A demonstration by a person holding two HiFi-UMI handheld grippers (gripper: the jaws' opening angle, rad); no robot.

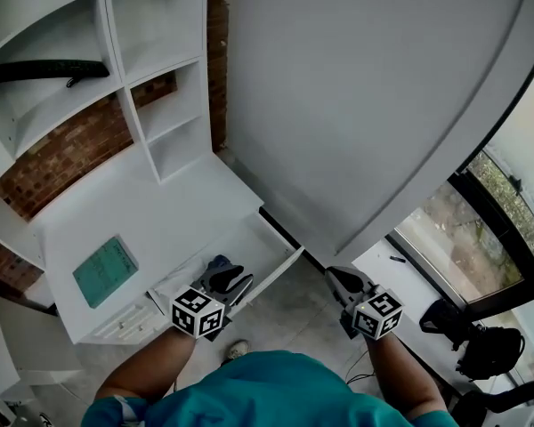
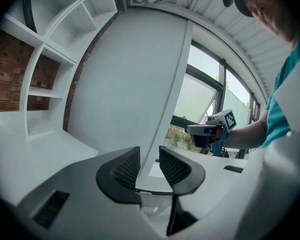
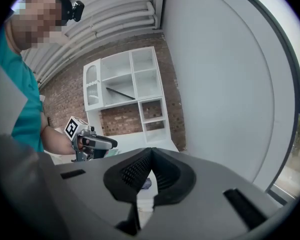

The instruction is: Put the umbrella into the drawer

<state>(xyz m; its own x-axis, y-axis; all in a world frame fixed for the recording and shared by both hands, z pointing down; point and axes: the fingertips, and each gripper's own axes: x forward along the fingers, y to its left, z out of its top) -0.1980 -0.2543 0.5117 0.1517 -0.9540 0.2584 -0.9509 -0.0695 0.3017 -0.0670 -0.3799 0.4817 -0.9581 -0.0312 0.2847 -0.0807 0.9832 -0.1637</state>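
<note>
Umbrella (image 1: 44, 69) lies on a high shelf (image 1: 37, 100) far beyond both tongs. Left tongs (image 1: 224, 274) stand narrowly apart and empty, near the open drawer (image 1: 280, 274); right tongs (image 1: 343, 283) are pressed together, empty.

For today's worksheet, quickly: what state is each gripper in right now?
Left gripper: jaws apart, empty.
Right gripper: jaws together, empty.
</note>
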